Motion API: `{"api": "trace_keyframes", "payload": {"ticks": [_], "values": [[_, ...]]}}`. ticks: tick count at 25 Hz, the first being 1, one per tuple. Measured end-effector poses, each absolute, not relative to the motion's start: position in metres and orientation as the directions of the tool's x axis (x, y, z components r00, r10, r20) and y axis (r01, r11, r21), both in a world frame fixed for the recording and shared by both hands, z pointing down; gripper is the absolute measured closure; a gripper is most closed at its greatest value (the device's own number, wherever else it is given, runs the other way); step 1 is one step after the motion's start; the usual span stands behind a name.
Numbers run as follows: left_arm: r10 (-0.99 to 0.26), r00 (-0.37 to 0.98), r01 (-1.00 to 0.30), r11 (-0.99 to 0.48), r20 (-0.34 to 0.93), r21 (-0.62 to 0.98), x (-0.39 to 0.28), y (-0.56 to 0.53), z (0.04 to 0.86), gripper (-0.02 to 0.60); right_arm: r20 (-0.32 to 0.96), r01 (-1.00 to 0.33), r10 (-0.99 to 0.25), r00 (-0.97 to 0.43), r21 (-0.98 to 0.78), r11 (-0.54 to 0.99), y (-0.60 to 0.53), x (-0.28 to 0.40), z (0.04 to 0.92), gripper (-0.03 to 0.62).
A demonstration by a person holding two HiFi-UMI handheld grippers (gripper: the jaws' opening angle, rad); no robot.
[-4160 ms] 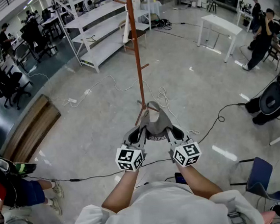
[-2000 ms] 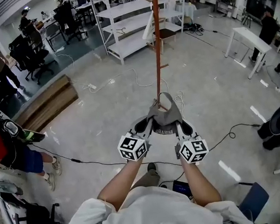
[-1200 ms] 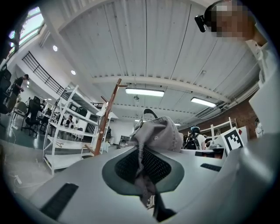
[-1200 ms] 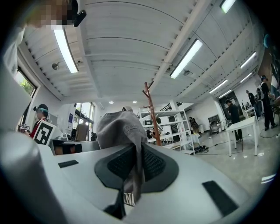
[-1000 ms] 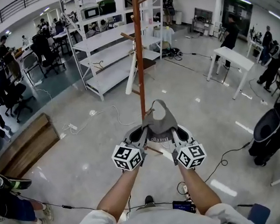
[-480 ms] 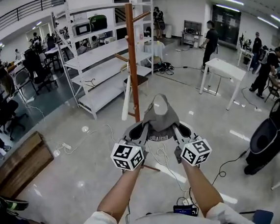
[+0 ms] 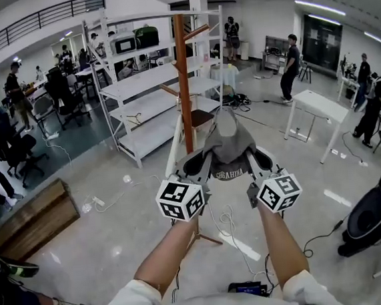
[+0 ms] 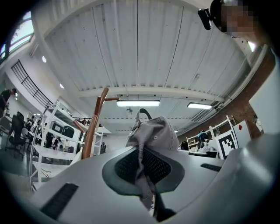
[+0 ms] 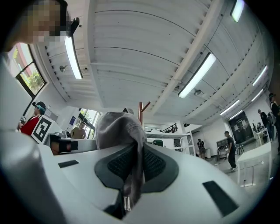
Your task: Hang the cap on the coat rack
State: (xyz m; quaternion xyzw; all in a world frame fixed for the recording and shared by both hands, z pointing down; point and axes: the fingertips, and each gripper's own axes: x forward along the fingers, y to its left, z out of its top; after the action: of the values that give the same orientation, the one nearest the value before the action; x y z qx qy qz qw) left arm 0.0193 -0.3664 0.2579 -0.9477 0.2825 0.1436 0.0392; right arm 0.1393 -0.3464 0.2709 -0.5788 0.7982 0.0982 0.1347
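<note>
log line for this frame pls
left gripper: shut on cap | right gripper: shut on cap | cap: held by both sides, coat rack behind it | hung: not yet

1. One rack [image 7: 182, 69]. It is a tall brown pole.
2. One cap [image 7: 227, 138], just in front of the rack.
3. Two grippers, both in front of the rack: the left gripper [image 7: 193, 163] and the right gripper [image 7: 257, 159].
4. One big white shelf [image 7: 137, 86], behind the rack.
5. One white table [image 7: 317, 106], far to the right of the rack.
6. One wooden box [image 7: 29, 217], far to the left of the rack.
7. Many people stand far behind the rack. They are too small to count.
</note>
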Motion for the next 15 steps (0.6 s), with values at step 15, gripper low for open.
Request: {"api": "trace_keyframes", "payload": {"ticks": [15], "values": [[-0.625,0.7,-0.687,-0.721,-0.345,-0.09,0.041,-0.43,0.157,0.554,-0.419,-0.872,-0.776,-0.472,0.091,0.482,-0.421,0.161,0.167,0.551]]}}
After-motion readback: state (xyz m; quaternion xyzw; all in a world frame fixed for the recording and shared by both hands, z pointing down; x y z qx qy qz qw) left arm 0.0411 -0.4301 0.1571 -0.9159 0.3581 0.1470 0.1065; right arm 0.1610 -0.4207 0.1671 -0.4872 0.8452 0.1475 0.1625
